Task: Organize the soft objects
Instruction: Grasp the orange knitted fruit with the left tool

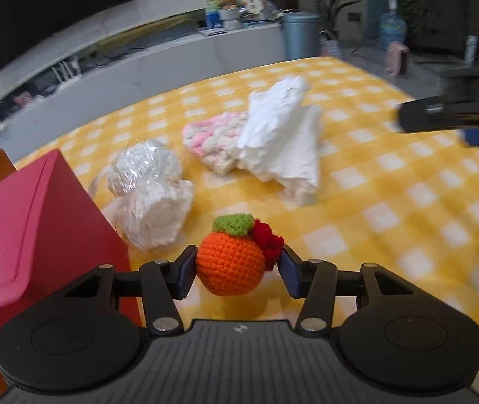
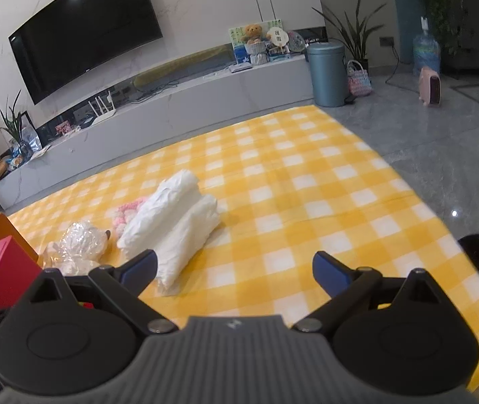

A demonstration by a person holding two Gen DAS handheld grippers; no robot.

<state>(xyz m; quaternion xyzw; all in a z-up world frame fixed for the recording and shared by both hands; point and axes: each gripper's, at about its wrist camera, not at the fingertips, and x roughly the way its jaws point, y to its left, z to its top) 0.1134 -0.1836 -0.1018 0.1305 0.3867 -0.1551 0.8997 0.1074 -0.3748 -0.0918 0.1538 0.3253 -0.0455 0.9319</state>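
Left fingers [image 1: 185, 271] pinch the crocheted orange [image 1: 231, 264] between them; right fingers [image 2: 141, 266] spread, holding nothing.

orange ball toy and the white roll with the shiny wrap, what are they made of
The orange ball toy, held in the left hand-held gripper, looks like crocheted yarn: matte, with visible stitch rows. The white roll looks like soft fluffy fabric under clear glossy plastic film, judging by crinkled glare.

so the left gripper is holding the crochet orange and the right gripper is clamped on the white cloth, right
Not quite. The left gripper does hold the crochet orange between its pads. But the right gripper is open and holds nothing: the right wrist view shows its fingers spread wide above the yellow checked cloth, with the white cloth lying beyond its left finger, ungripped.
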